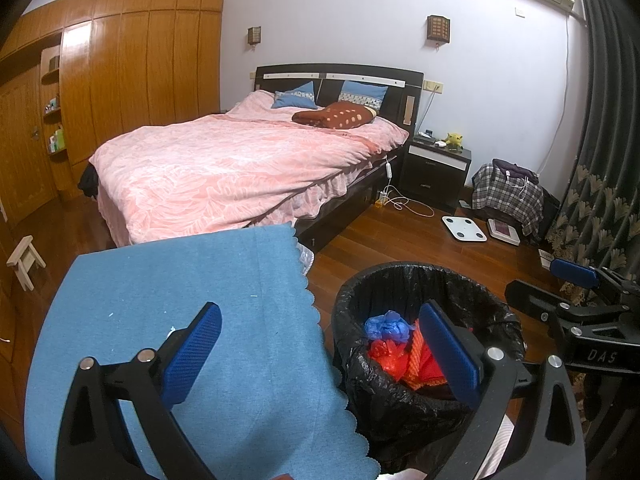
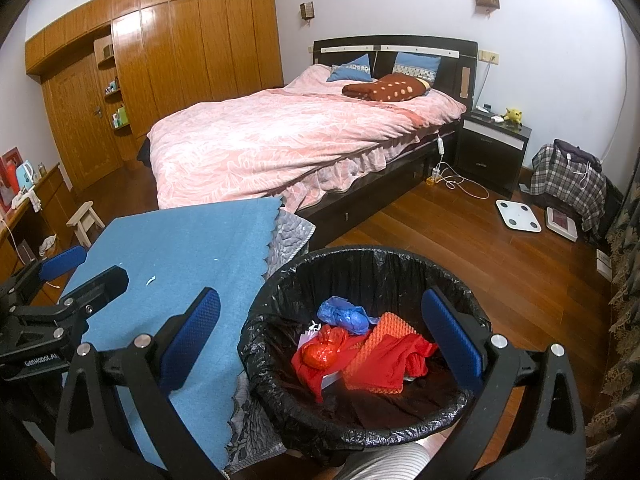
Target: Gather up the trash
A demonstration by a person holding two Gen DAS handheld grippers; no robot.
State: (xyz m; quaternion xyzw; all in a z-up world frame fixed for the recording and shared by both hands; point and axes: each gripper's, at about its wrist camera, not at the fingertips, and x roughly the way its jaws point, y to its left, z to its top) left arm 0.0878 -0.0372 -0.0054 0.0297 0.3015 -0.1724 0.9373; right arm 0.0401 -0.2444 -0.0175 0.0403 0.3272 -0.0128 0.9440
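A round bin lined with a black bag (image 2: 420, 272) stands on the wood floor beside a blue-covered surface (image 2: 180, 248). It holds a blue plastic bag (image 2: 344, 316), a red plastic bag (image 2: 324, 352) and red-orange cloth (image 2: 384, 360). My right gripper (image 2: 320, 336) is open and empty, its fingers spread over the bin's mouth. The bin shows in the left wrist view (image 1: 400, 280) with the blue bag (image 1: 386, 324). My left gripper (image 1: 320, 344) is open and empty, straddling the blue cover's edge (image 1: 180, 300) and the bin. The right gripper appears there at the right edge (image 1: 560, 284).
A bed with a pink quilt (image 2: 288, 140) fills the room's middle. A dark nightstand (image 2: 492, 152), white scale (image 2: 518, 216), charger cables (image 2: 452, 178) and a plaid-covered pile (image 2: 568, 184) lie at right. Wooden wardrobe (image 2: 180, 60), small stool (image 2: 86, 220) and curtain (image 1: 600, 120) surround.
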